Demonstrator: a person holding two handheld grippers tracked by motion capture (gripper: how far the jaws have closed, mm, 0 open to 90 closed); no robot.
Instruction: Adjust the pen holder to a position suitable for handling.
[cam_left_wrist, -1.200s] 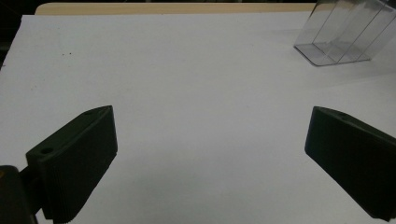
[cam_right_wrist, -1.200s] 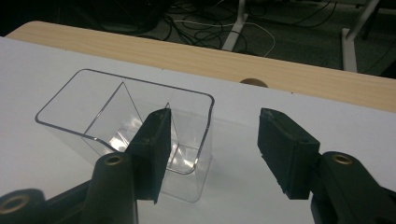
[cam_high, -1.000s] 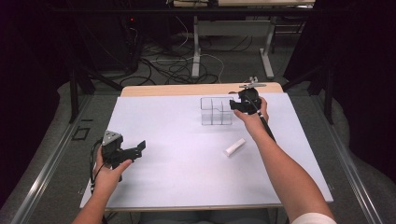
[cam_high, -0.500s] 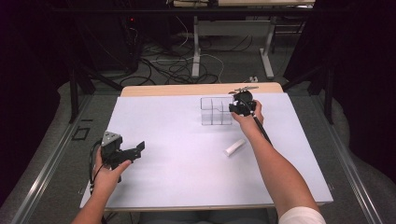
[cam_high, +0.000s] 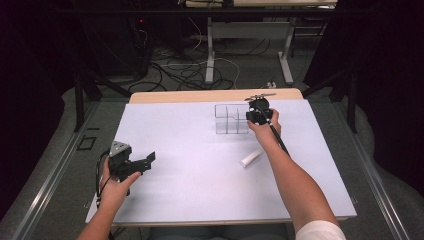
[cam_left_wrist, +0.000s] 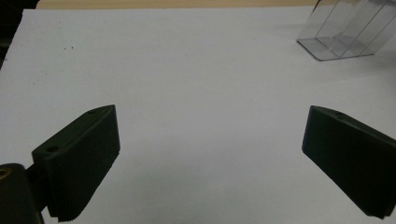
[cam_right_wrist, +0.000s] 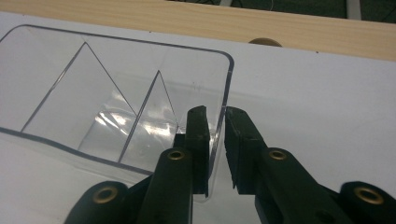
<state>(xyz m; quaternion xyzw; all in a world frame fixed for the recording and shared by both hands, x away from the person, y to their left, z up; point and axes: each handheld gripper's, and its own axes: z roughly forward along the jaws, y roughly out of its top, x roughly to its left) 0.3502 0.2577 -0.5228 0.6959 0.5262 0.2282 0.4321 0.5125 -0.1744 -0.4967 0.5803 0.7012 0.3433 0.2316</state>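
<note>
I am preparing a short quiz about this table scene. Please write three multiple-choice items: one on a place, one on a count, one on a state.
1. Where does the white stick lie?
A. inside the clear organizer
B. on the white table top, nearer the person than the organizer
C. between the left jaws

2. How many inner dividers does the clear organizer have?
A. two
B. none
C. five

3. How does the left gripper stand?
A. shut on the stick
B. open, with nothing between its jaws
C. shut on the organizer

Answers:
1 B, the high view shows it on the sheet beside the right forearm.
2 A, the right gripper view shows two walls inside.
3 B, bare table shows between the wide jaws.
</note>
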